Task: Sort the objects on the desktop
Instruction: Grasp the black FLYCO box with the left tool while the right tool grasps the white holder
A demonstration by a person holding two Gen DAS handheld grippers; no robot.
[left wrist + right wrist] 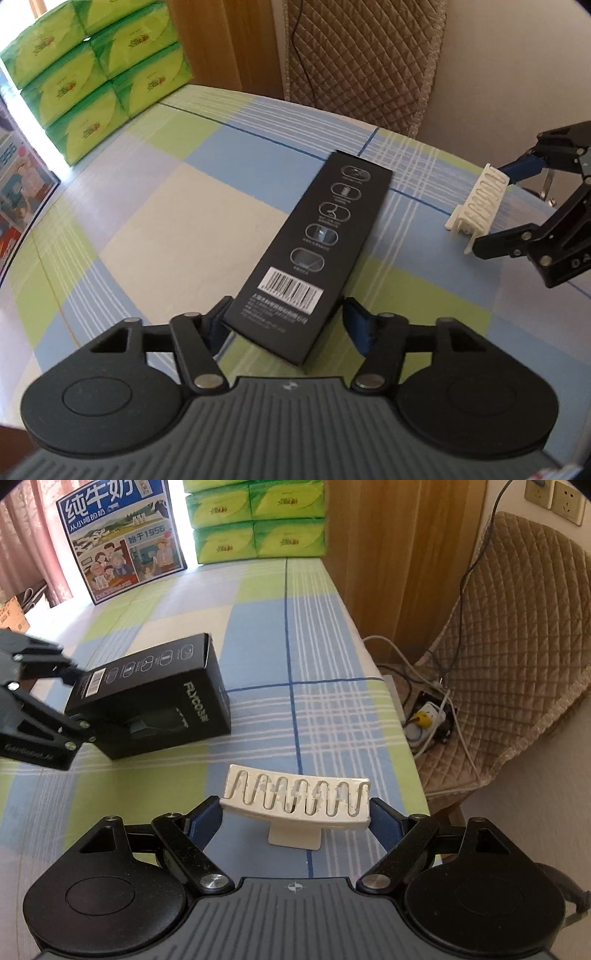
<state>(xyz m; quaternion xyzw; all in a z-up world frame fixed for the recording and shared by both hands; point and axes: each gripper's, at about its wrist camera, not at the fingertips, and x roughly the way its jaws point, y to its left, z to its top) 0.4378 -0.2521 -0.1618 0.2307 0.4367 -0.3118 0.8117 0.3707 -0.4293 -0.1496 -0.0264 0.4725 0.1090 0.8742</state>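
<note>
Black box [312, 236] between left tongs [286, 319]

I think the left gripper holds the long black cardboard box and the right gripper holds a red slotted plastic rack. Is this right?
Not quite: the slotted plastic rack is white, not red, as the right wrist view shows. The right gripper does hold it, and the left gripper holds the long black cardboard box.

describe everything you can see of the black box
The black box is a long matte carton, cardboard by the look of it, standing on one narrow side on the checked tablecloth. Its upward face carries a row of pale icons and a white barcode label; one broad side has pale lettering. The left hand-held gripper straddles its barcode end, one finger at each side; whether the pads press it is unclear.
</note>
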